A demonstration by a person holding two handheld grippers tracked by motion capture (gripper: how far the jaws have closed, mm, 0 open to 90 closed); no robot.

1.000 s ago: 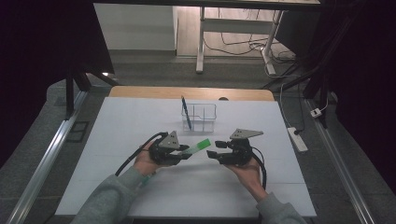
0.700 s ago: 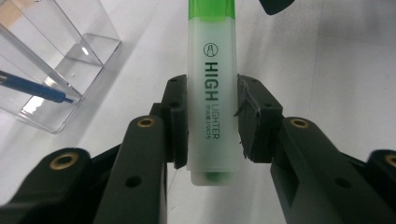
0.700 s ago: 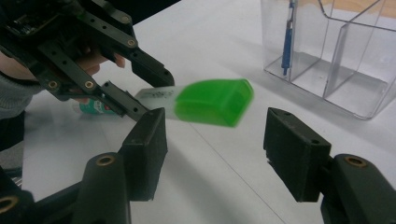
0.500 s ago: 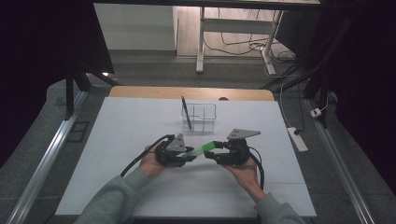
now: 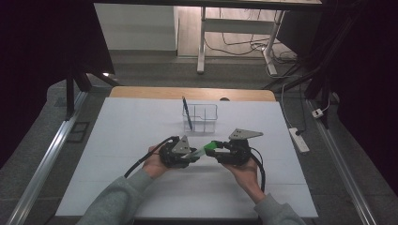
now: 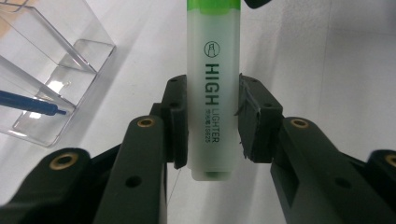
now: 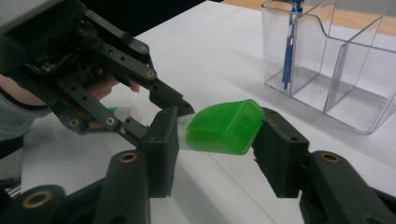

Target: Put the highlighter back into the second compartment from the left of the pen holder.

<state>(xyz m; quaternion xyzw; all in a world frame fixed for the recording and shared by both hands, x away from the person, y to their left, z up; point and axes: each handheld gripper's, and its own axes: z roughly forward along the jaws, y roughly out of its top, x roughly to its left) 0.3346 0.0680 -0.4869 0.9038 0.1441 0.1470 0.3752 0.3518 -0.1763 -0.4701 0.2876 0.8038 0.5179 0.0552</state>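
Note:
A pale highlighter [image 6: 212,84] with a green cap [image 7: 224,126] hangs over the white table. My left gripper [image 5: 192,153] is shut on its barrel near the tail end, and both pads [image 6: 177,116] press the sides. My right gripper [image 7: 217,135] faces it, with the green cap [image 5: 212,145] between its jaws. Those jaws have just been closing. The right pad [image 7: 275,140] touches the cap, while a thin gap shows at the left pad. The left gripper [image 7: 173,105] appears close behind the cap.
A clear divided organizer [image 5: 206,117] stands just behind the grippers with a blue pen [image 5: 187,112] upright in its left compartment. The white table top ends at a wooden strip [image 5: 141,91] at the back. A power strip [image 5: 298,139] lies off the right edge.
The left hand has carried the highlighter to the right until its green cap sits between the right gripper's jaws. Those jaws have narrowed around the cap. The right hand has stayed put.

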